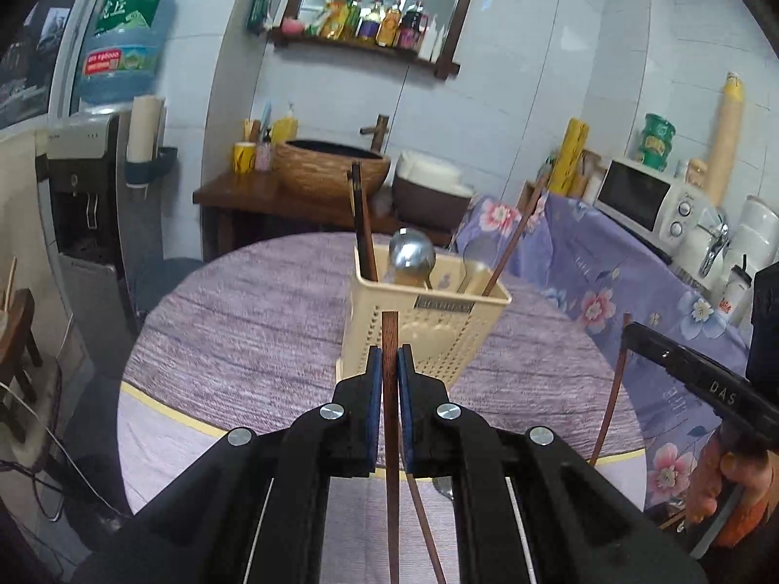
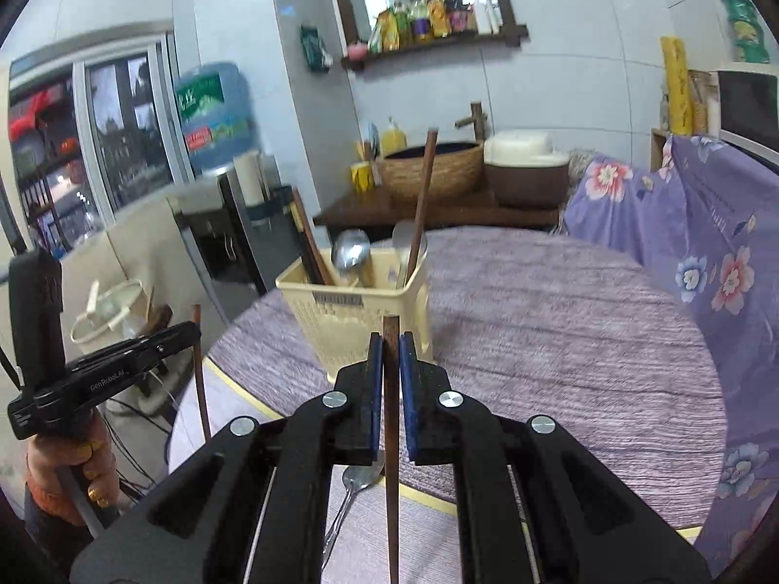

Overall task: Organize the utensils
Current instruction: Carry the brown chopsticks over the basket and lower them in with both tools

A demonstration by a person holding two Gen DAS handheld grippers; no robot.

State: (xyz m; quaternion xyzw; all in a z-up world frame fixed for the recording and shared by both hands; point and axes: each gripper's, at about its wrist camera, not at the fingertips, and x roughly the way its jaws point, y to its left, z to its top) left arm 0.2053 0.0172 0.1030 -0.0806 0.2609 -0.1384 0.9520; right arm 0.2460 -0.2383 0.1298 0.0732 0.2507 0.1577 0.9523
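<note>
A cream perforated utensil basket [image 1: 428, 326] stands on the round purple table; it also shows in the right wrist view [image 2: 355, 311]. It holds dark chopsticks [image 1: 362, 224], a metal spoon [image 1: 411, 253] and one more brown chopstick [image 1: 516, 238]. My left gripper [image 1: 389, 365] is shut on a brown chopstick [image 1: 389, 336], held upright just in front of the basket. My right gripper [image 2: 391, 355] is shut on another brown chopstick [image 2: 391, 336], also upright near the basket. A metal spoon [image 2: 358, 479] lies on the table under the right gripper.
The round table [image 1: 243, 331] has a yellow-trimmed edge. A flowered purple cloth [image 1: 608, 282] covers a counter at right with a microwave [image 1: 642, 199]. A water dispenser [image 1: 83, 204] stands at left. A wooden stand with a basin [image 1: 331, 165] is behind the table.
</note>
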